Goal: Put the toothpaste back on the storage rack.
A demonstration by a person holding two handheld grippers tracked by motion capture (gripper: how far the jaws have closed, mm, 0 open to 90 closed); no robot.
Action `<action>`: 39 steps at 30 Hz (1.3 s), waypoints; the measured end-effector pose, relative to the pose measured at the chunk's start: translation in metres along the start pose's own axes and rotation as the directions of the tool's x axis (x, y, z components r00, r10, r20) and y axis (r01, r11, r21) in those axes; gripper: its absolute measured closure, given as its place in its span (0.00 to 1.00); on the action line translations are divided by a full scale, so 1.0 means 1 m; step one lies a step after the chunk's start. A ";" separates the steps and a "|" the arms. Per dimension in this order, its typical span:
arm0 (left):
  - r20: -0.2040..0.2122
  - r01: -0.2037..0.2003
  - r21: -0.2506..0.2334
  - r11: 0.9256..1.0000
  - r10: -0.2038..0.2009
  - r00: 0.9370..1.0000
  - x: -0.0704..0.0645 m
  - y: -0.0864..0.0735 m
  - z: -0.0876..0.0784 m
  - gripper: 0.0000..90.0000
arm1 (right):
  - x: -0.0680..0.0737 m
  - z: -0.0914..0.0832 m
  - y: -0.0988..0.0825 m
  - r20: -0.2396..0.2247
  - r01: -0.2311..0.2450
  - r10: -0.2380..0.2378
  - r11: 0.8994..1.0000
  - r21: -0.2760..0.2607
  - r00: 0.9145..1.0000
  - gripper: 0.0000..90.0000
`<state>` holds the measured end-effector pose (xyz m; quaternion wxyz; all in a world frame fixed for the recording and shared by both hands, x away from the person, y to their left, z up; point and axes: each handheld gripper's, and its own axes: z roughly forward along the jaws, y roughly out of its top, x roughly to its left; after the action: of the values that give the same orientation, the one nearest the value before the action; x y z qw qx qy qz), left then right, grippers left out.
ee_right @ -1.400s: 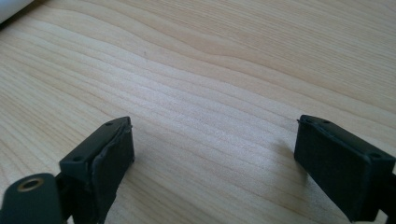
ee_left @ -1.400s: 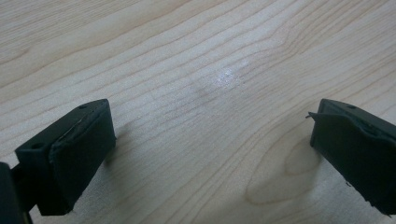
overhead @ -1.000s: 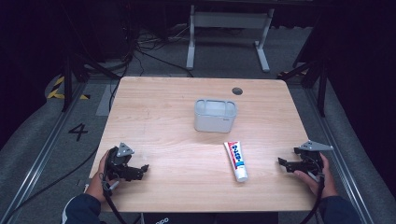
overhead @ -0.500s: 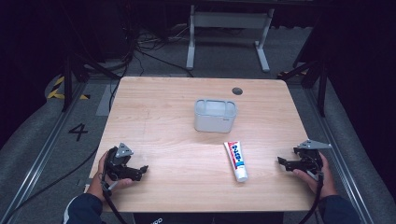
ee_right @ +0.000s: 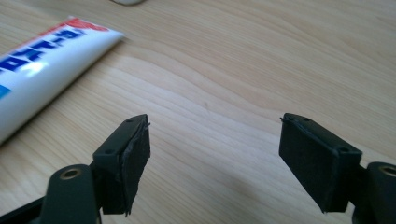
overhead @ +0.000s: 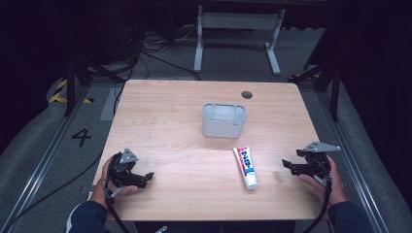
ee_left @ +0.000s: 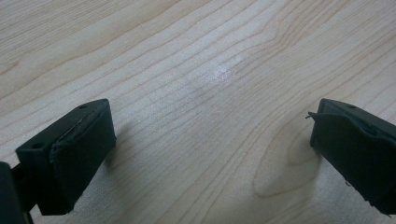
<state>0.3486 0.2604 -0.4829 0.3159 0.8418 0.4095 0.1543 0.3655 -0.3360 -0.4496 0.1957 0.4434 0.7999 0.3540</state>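
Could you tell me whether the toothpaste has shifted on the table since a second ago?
No. The toothpaste lies just where it did, in line below the grey bin's right edge.

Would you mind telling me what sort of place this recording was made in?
Probably a lab or recording studio: a bare wooden table on a dark floor with loose cables, floor rails and a painted number 4.
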 end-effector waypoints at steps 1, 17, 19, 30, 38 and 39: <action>0.001 -0.001 -0.001 1.000 0.001 1.000 0.000 0.000 0.000 0.01 | 0.003 0.000 0.003 -0.006 0.007 -0.007 1.000 -0.001 1.000 0.29; 0.008 -0.003 0.001 1.000 0.003 1.000 0.001 0.000 0.000 0.01 | 0.064 0.016 0.047 -0.095 0.147 -0.147 0.989 -0.006 0.985 0.32; 0.009 -0.003 0.002 1.000 0.003 1.000 0.001 0.000 0.000 0.01 | 0.071 0.020 0.053 -0.108 0.166 -0.167 0.986 -0.012 0.980 0.32; 0.010 -0.007 0.003 1.000 0.007 1.000 0.001 0.000 0.000 0.01 | 0.101 0.043 0.065 -0.122 0.179 -0.173 0.983 0.035 0.977 0.34; 0.013 -0.010 0.007 1.000 0.010 1.000 0.002 0.000 -0.001 0.01 | 0.110 0.058 0.066 -0.125 0.205 -0.193 0.975 0.085 0.973 0.33; 0.011 -0.012 0.007 1.000 0.012 1.000 0.002 0.000 -0.001 0.01 | 0.110 0.060 0.065 -0.125 0.199 -0.187 0.976 0.090 0.974 0.32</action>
<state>0.3494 0.2621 -0.4824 0.3144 0.8463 0.4031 0.1500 0.3815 -0.1959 -0.4413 0.1597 0.3517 0.8662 0.3171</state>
